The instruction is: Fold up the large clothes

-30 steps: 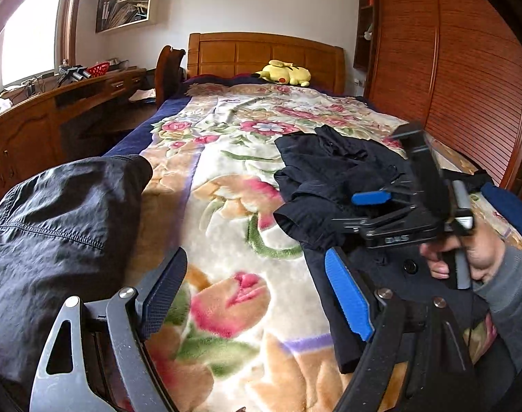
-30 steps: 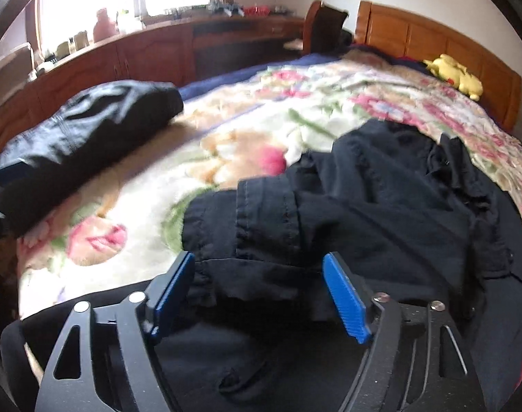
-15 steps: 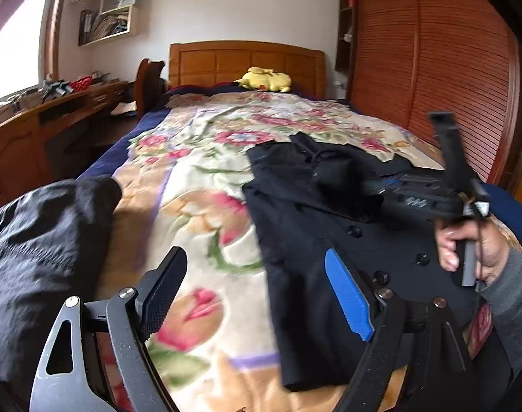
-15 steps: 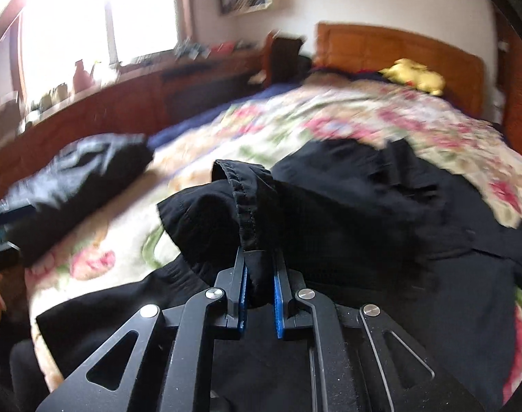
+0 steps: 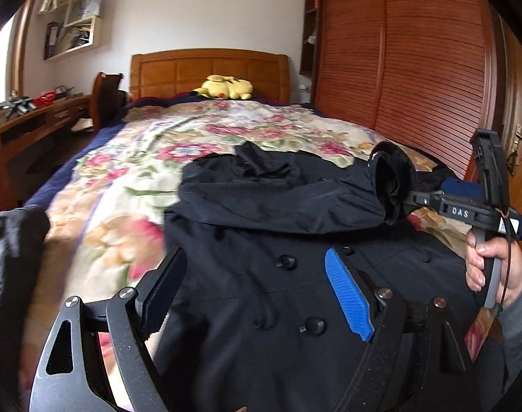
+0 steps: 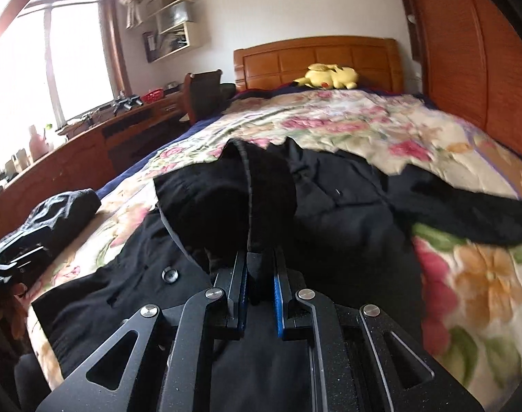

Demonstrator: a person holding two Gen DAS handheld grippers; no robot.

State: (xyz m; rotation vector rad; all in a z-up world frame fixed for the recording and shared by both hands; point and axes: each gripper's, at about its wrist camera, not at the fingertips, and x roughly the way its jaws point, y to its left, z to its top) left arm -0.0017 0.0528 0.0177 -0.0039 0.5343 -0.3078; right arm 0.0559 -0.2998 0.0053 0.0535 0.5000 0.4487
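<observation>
A large black coat (image 5: 261, 309) with round buttons lies front-up on the floral blanket (image 5: 130, 178) of the bed. My right gripper (image 6: 259, 271) is shut on the cuff of the coat's sleeve (image 6: 240, 199) and holds it lifted above the coat's chest. It also shows in the left wrist view (image 5: 403, 199), at the right, with the sleeve (image 5: 295, 206) stretched across the coat. My left gripper (image 5: 250, 288) is open and empty, hovering over the coat's lower front. The coat (image 6: 130, 295) also shows in the right wrist view.
A dark folded garment (image 5: 10, 257) lies at the bed's left edge, also in the right wrist view (image 6: 51, 219). A yellow plush toy (image 5: 226, 87) sits by the headboard. A wooden desk (image 5: 27, 120) runs along the left; a slatted wardrobe (image 5: 415, 68) stands at the right.
My right gripper closed on the sleeve cuff, lifted it and carried it to the right across the coat. My left gripper moved right, over the coat, and stayed open.
</observation>
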